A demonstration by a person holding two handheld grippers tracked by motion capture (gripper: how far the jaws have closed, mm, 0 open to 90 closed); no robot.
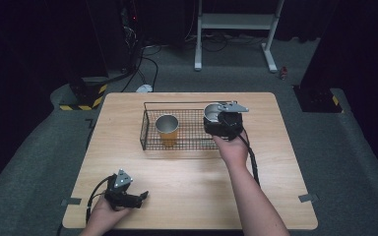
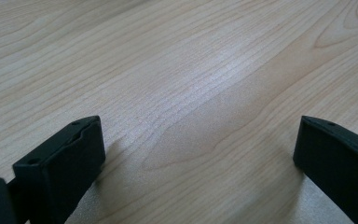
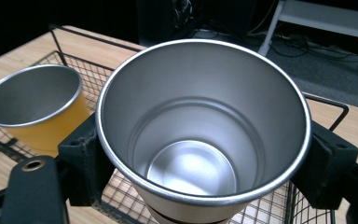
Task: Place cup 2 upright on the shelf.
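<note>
A black wire basket [image 1: 147,129] stands at the middle of the wooden table [image 1: 187,177]. An orange cup with a steel inside [image 1: 167,129] stands upright in its left half. My right gripper [image 1: 220,121] is over the basket's right end, shut on a steel cup [image 1: 212,112]. In the right gripper view the steel cup [image 3: 200,130] is upright between the jaws, above the basket's mesh [image 3: 130,189], with the orange cup [image 3: 37,109] to its left. My left gripper [image 1: 141,196] lies near the table's front left edge, open; in the left gripper view its jaws stand wide apart over bare wood [image 2: 191,84].
Beyond the table lies a grey carpet with cables [image 1: 145,69] and a white metal stand [image 1: 236,29]. Yellow-and-black striped feet [image 1: 86,98] sit at the back left. The basket's thin wire rim [image 1: 177,103] rises above the tabletop.
</note>
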